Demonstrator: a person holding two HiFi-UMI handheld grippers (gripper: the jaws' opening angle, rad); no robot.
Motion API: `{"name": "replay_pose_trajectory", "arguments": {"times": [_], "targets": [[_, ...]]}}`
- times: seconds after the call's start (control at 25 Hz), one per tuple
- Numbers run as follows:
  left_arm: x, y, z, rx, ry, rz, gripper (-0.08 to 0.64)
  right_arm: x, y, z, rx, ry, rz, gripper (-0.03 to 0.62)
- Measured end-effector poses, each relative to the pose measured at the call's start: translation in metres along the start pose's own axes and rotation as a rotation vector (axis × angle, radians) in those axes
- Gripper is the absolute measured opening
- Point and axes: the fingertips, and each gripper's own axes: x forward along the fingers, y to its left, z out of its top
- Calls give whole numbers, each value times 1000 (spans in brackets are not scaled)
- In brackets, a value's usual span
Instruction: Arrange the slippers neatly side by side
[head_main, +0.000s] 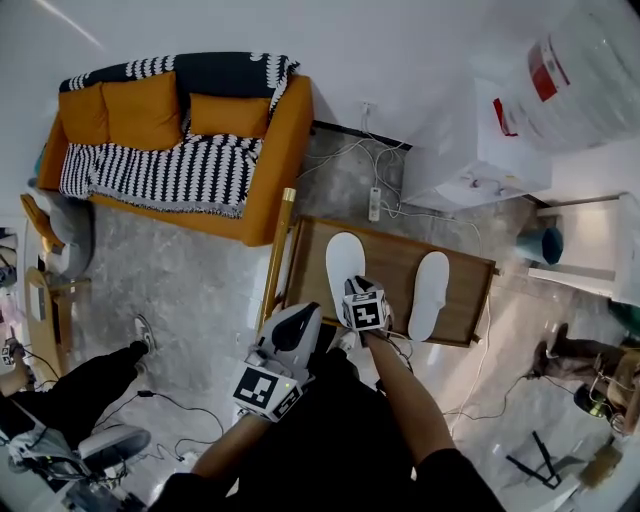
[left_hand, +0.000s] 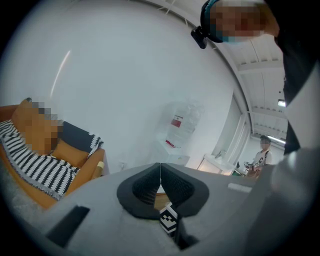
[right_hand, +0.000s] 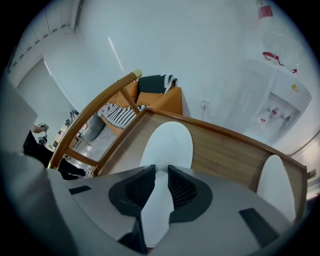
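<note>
Grey stone floor runs between an orange sofa (head_main: 180, 140) and a low wooden surface (head_main: 390, 255) with a raised rim, and the two white slippers lie on that surface. The sofa-side slipper (head_main: 344, 262) and the second slipper (head_main: 431, 290) both point roughly the same way. They sit well apart with bare wood between them, and the second one is angled a little off the first, so the pair is not yet side by side. The right gripper (right_hand: 160, 175) points steeply down at the near end of the sofa-side slipper. Its fingers (right_hand: 142, 187) are closed onto that slipper, whose white edge fills the gap between them. The left gripper (left_hand: 160, 169) is held back from the surface, aimed out into the room, with its fingers (left_hand: 145, 187) shut together on nothing. By my reading the work has only reached the grasp; sliding or lifting this slipper over beside its mate and squaring the two up is all still to do. As a holder, the rimmed surface carries only the two slippers. The big water jug (head_main: 590, 75) on the dispenser beyond it is too washed out to judge its fill.
</note>
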Motion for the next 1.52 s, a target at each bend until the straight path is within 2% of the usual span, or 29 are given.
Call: {"name": "replay_pose_trajectory", "arguments": {"times": [0.16,0.32,0.72,1.2,1.52], "targets": [[1,4,-1,-4,5,2,17,1,2,-2,17,23,-4,43],[2,5,-2,-5,5,0,17,0,5,0,21,1,3,32],[5,-6,-2,4,6,-26,17,-34,-7,-6,157,-44,1,28],[15,-54,-7,41,19,-112,17,-91,-52,-32,315,-121,-64,26],[17,-78,-12,43,38,-152,17,-101,-79,-52,397,-132,-105,26]]}}
